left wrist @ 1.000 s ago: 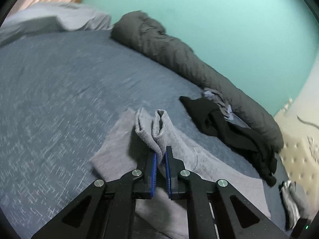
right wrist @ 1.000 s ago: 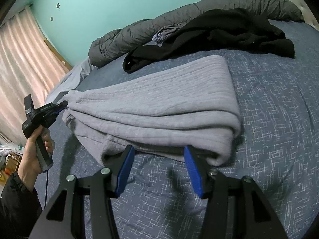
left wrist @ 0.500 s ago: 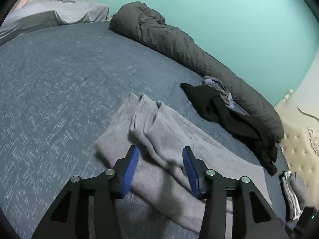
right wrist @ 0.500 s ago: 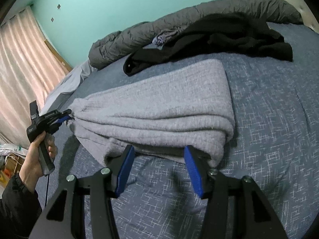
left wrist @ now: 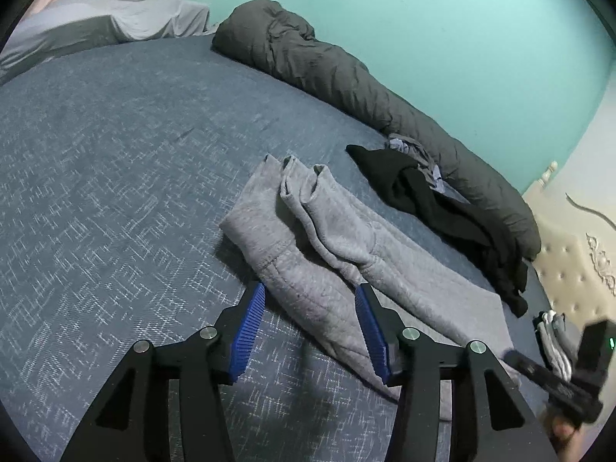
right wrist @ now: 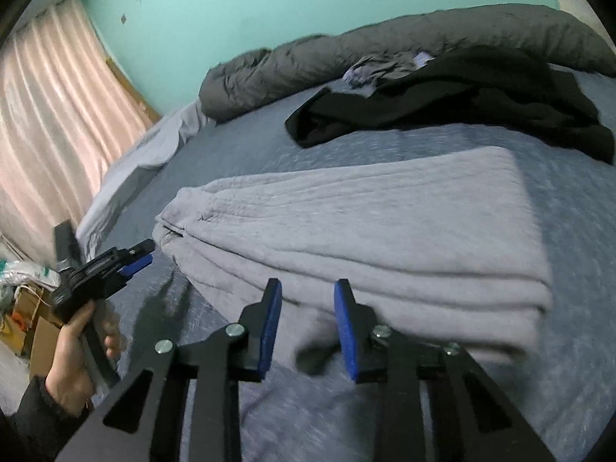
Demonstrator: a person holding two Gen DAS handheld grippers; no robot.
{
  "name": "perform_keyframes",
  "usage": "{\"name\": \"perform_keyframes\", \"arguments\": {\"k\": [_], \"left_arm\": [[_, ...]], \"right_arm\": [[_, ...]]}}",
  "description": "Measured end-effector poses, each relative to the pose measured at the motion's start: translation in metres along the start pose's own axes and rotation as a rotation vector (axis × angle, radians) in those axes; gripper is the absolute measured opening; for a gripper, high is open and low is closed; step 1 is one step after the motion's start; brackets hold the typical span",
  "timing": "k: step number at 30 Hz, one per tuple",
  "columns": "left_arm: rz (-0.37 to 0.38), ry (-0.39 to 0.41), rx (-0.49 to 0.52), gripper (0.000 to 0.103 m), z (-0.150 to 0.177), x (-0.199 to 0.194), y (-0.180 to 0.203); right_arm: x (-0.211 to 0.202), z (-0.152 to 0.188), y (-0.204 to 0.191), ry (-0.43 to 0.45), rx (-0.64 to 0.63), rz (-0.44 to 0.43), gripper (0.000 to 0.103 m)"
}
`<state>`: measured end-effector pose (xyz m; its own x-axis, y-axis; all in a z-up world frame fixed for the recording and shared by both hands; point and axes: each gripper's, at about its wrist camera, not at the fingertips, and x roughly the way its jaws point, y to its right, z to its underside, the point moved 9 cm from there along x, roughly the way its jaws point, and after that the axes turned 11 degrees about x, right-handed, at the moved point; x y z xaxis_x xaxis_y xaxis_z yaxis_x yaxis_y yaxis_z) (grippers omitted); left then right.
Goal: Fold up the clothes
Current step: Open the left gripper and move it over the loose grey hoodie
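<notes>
The folded grey garment is laid on the blue bedspread, nothing is held by the wide-parted left gripper, and the right gripper is being closed at its near edge.

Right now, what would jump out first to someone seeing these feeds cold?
The folded grey garment lying mid-bed on the blue bedspread, directly ahead of both grippers. Behind it, a black clothing heap lies against the rolled dark-grey duvet along the turquoise wall.
</notes>
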<state>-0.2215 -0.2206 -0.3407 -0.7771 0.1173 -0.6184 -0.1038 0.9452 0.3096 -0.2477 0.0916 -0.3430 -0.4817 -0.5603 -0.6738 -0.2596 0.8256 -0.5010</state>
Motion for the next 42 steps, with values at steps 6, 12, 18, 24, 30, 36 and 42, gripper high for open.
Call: {"name": "perform_keyframes", "arguments": {"k": [6,12,18,24,30,36,42], "left_arm": [[0.005,0.006,0.012,0.053,-0.003,-0.006,-0.003],[0.018,0.007,0.007,0.054,-0.004,-0.009,-0.005],[0.02,0.003,-0.002,0.054,-0.002,-0.008,-0.007],[0.032,-0.002,-0.001,0.054,-0.001,-0.009,-0.004],[0.029,-0.006,-0.009,0.054,0.0,-0.009,-0.006],[0.033,-0.004,-0.033,0.062,-0.001,-0.01,-0.008],[0.101,-0.039,-0.098,0.075,0.008,0.0,-0.006]], "right_arm": [[0.048,-0.01,-0.012,-0.041,0.011,0.075,0.024],[0.088,0.012,-0.01,-0.11,0.005,0.155,0.022],[0.103,0.028,-0.002,-0.09,-0.015,0.229,0.02],[0.089,0.015,-0.007,-0.081,0.035,0.205,0.019],[0.091,0.009,-0.017,-0.075,0.023,0.197,0.017],[0.113,0.024,-0.01,-0.084,0.024,0.258,0.014],[0.102,0.018,-0.013,-0.087,0.036,0.226,0.014]]}}
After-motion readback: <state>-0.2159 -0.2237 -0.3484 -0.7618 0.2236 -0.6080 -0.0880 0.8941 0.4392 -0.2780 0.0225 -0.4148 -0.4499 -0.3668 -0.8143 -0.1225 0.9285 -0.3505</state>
